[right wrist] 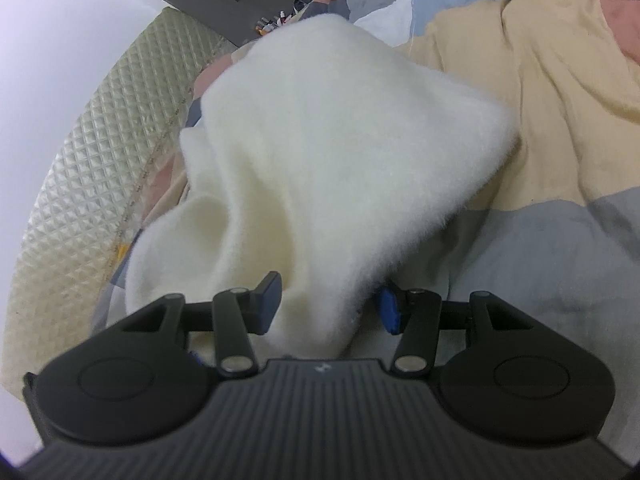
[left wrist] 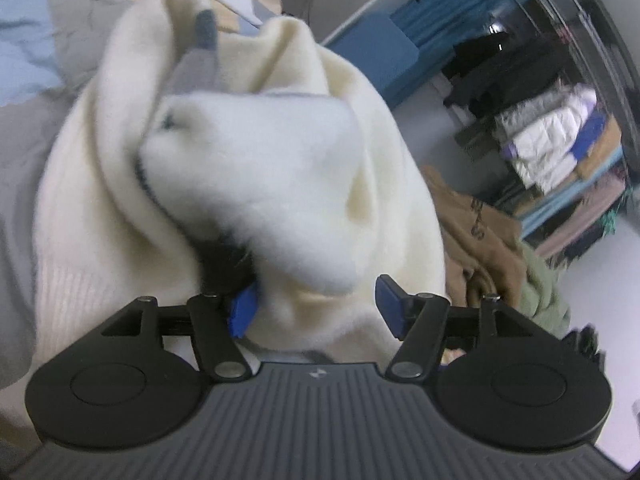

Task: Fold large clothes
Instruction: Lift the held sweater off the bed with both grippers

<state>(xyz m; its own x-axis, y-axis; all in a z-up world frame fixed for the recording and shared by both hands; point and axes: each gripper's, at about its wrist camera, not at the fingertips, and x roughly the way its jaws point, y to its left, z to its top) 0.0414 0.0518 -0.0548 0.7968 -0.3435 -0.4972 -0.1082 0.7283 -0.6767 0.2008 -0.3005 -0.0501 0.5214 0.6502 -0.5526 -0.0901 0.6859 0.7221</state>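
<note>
A large cream fuzzy sweater [left wrist: 248, 168] with a grey patch near its top fills the left wrist view, bunched up over a bed. My left gripper [left wrist: 316, 306] has its blue-padded jaws spread wide, with a thick fold of the sweater lying between them. In the right wrist view the same cream sweater [right wrist: 340, 152] hangs in a fluffy bunch. My right gripper [right wrist: 330, 306] also has its jaws apart with a thick fold between them. The fabric hides both grippers' fingertips, so I cannot tell whether either grips it.
The bed's patchwork cover [right wrist: 560, 128] in cream, grey, pink and blue lies under the sweater. A brown garment [left wrist: 476, 228] and a green one [left wrist: 548, 292] lie at the bed's right. A rack of folded clothes [left wrist: 560, 144] stands beyond. A quilted headboard [right wrist: 100, 184] is at left.
</note>
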